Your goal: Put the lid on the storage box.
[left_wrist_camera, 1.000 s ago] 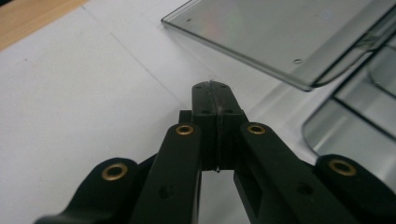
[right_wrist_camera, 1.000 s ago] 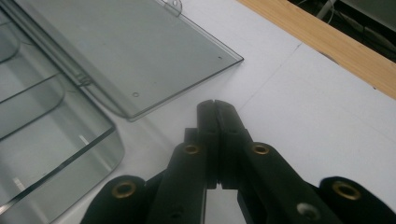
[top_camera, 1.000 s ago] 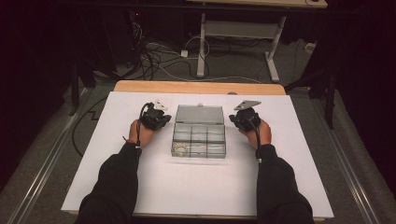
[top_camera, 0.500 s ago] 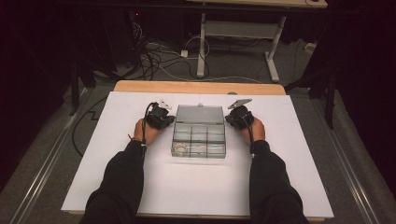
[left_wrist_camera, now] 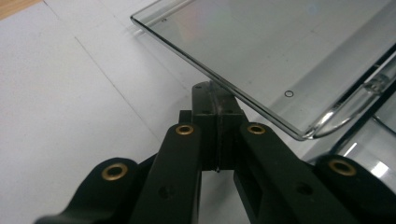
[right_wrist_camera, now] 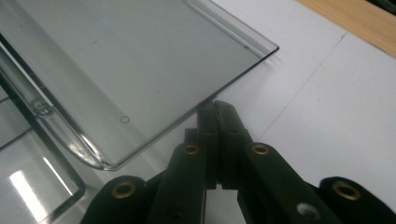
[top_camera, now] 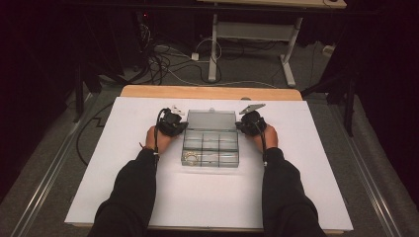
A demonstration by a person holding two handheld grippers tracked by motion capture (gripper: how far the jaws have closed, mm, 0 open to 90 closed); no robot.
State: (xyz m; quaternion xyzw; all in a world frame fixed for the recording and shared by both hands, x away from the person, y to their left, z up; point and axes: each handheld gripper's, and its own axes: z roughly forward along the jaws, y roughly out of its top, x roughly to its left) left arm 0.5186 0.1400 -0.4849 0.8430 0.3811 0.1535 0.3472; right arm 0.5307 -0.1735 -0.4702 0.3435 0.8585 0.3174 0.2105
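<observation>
A clear plastic compartment box lies mid-table with its lid swung back and open. A small ring-like item rests in its front left compartment. My left gripper is at the lid's left edge and my right gripper at its right edge. In the left gripper view the jaws are pressed together and my left gripper has its tip just under the lid edge. The right gripper view is much the same: my right gripper is shut, its tip tucked under the lid rim. Nothing sits between either pair of jaws.
White paper covers the table, with a wooden strip bare at the far edge. Beyond it, cables and a desk frame stand on the floor. Dark-sleeved forearms reach in from the near side.
My right gripper has moved inward and slightly down to the lid's right edge. The left gripper has barely shifted. The box and lid stay as they were.
</observation>
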